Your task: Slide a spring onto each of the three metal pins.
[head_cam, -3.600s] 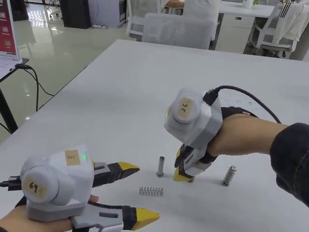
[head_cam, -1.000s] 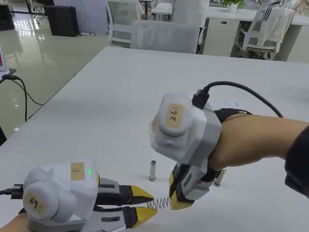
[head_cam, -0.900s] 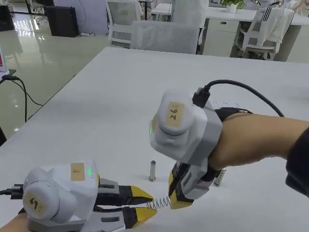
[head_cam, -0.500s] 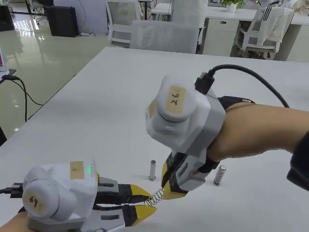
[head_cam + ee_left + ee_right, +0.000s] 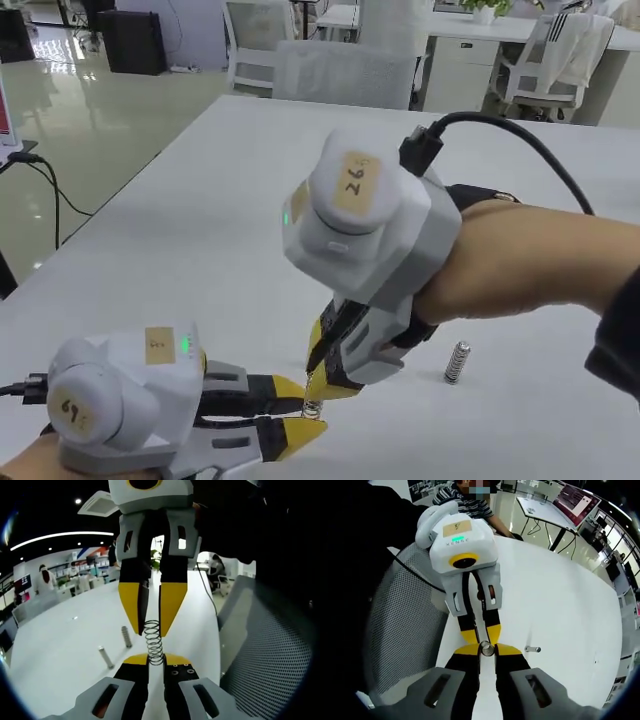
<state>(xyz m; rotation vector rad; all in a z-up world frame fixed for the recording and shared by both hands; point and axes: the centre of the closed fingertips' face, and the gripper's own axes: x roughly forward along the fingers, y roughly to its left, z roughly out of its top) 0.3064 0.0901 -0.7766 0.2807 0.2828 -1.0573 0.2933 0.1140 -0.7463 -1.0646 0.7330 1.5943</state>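
Observation:
A small steel spring spans the gap between my two grippers, just above the white table. My left gripper is shut on its near end. My right gripper comes from above, shut on the far end. In the right gripper view the spring is seen end-on between my right gripper tips, with the left gripper facing it. A bare metal pin stands on the table. Beside it another pin wears a spring, also seen at the right.
The table's left edge falls away to a glossy floor. Office chairs and desks stand behind the far edge. A black cable runs from the right gripper over the person's forearm.
The right gripper has moved left and up with its end of the spring, so the spring now stands steeper. The bare pin has gone behind the right gripper in the head view.

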